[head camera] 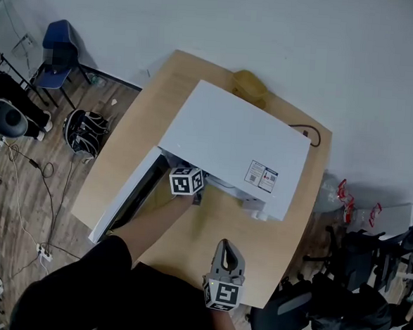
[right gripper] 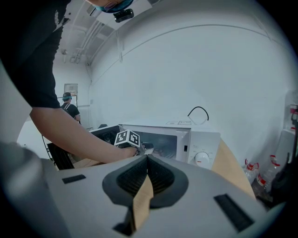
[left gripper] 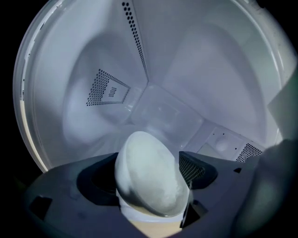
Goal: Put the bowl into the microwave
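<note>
The light wooden table point(head camera: 121, 169) stands with its far edge against a plain white wall point(head camera: 272, 31), and most of its top is taken up by a white microwave point(head camera: 229, 145) set at an angle, a printed label point(head camera: 261, 176) on its top near the right front corner. Its door point(head camera: 130, 198) is swung open towards the table's left edge. A yellowish object point(head camera: 249, 86), too indistinct to name, sits at the far edge of the table behind the microwave, and a black cable point(head camera: 309, 135) loops at the far right corner. The left tongs point(left gripper: 149, 155) reach into the white cavity, whose walls show perforated vents point(left gripper: 107, 88); they stand wide, with the white bowl point(left gripper: 149, 181) tilted between them inside the microwave. The right tongs point(head camera: 227, 247) hover over the table's near edge, closed together with nothing in them. The floor point(head camera: 20, 204) is dark wood planking: a blue chair point(head camera: 59, 55) stands by the wall on the left, a black bag point(head camera: 87, 133) lies just off the table's left corner, and thin leads run across the boards to a power strip point(head camera: 45, 253). Off the table's near right corner is a black office chair point(head camera: 284, 318), with clear bottles point(head camera: 345, 195) marked in red along the wall beyond.
</note>
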